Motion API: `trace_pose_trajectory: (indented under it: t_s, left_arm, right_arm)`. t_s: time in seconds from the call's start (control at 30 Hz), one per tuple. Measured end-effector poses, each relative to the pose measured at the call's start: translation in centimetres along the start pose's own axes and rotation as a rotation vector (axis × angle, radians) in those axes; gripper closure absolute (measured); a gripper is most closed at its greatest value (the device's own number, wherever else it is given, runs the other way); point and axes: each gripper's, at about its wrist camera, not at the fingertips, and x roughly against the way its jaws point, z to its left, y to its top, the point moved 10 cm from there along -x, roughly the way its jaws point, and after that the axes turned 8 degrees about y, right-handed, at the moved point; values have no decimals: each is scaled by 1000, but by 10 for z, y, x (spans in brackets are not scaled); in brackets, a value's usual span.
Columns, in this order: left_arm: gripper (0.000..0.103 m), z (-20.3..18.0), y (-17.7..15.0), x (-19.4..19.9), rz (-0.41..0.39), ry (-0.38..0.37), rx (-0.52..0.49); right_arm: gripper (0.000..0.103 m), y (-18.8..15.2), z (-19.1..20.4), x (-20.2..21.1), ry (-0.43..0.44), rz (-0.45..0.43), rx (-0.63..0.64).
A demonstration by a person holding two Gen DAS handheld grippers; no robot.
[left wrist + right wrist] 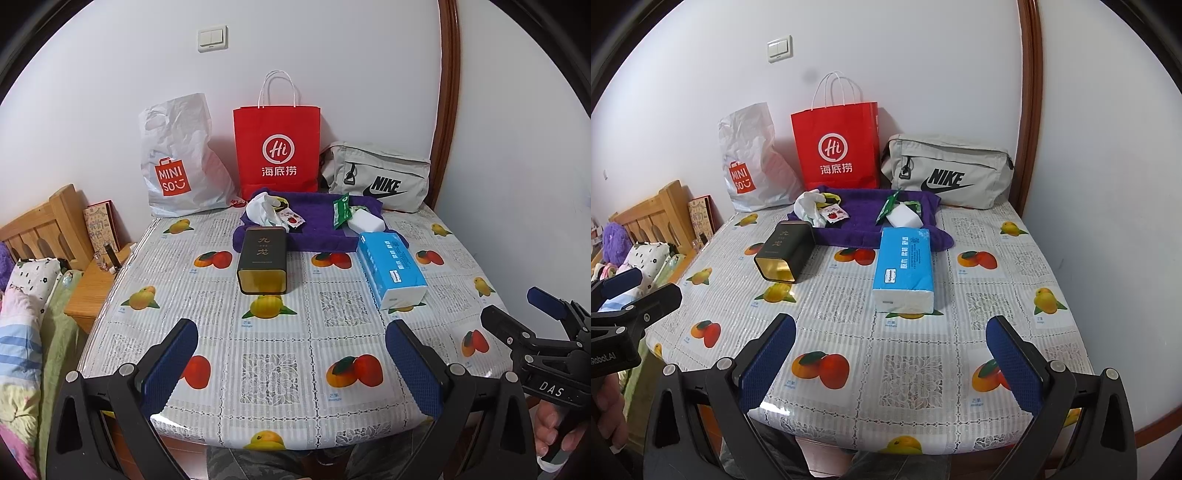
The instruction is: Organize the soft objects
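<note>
Looking along the left gripper point(291, 358), its jaws are seen wide apart and empty, held over the near edge of the table point(207, 325) with its fruit-print cover. Nothing is touched. Farther back, a purple towel point(317, 221) is spread flat, and on it lie a crumpled white cloth point(260, 210), a small strawberry packet point(291, 218), a green packet point(341, 210) and a white sponge block point(365, 221). A dark tin point(263, 260) lies on its side at the towel's front edge, and a blue tissue pack point(389, 267) rests just beside the towel's right corner. Against the wall stand a white plastic bag point(177, 158), a red paper bag point(277, 151) and a grey pouch point(380, 177).

From the right wrist view, the right gripper point(890, 362) is likewise seen with jaws spread and nothing between them, near the table's front. The tissue pack point(905, 269) lies ahead of it, well apart.

No sorting appears to have been done: every soft item is judged to lie loose, and all picking and placing is left.
</note>
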Motion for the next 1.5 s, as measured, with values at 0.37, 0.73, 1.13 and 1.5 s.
trace_pose_trajectory:
  t_s: [0.37,0.73,1.13,1.5]
  left_arm:
    - [1,-1,0,0,1,0,1]
    - [1,0,0,0,0,-2,1]
    - [1,0,0,0,1,-2,-1]
    - [1,0,0,1,1,-2,0]
  right_arm:
    - [1,0,0,1,1,-2,1]
    - [1,1,1,1,-4,-1,1]
    - [1,1,1,1,-4,1,0]
    - [1,2,3,1,1,3,3]
